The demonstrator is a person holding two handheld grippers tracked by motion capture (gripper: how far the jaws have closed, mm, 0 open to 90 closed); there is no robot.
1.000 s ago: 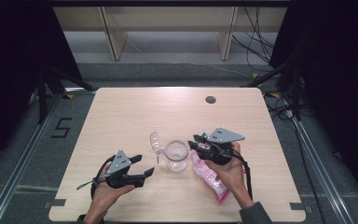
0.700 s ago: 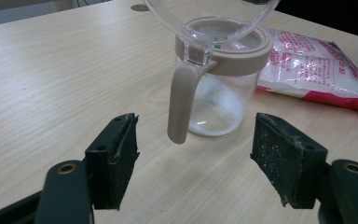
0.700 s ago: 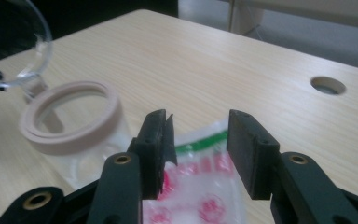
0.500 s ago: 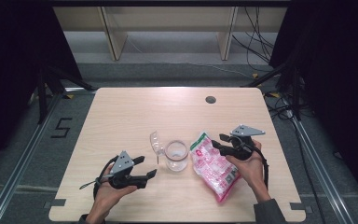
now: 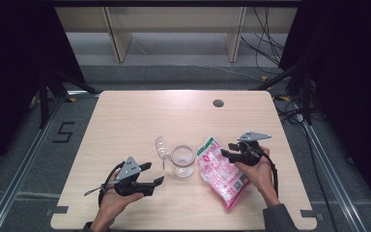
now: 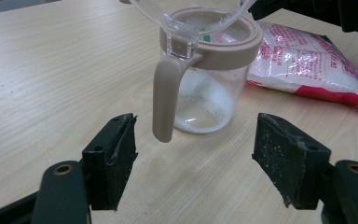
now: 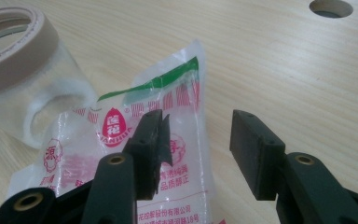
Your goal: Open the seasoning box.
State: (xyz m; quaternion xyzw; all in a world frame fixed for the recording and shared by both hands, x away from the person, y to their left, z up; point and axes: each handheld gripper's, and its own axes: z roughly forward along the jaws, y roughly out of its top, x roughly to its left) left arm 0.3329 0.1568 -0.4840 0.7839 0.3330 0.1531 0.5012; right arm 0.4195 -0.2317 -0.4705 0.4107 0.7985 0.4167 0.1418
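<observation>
Some white powder is already in the jar [image 5: 182,162], lid open; both grippers' fingers [image 6: 112,161] [image 7: 256,154] are open, right just opened beside the bag [image 5: 221,170] lying at lower centre.

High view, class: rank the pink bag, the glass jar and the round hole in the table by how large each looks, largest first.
1. pink bag, lying flat and clearly the largest.
2. glass jar, lid flipped open.
3. round hole, smallest; it lies farther from the camera, which shrinks it somewhat.

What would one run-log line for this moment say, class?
left hand-held gripper: open, facing jar | right hand-held gripper: open over pink bag | bag: flat on table
</observation>
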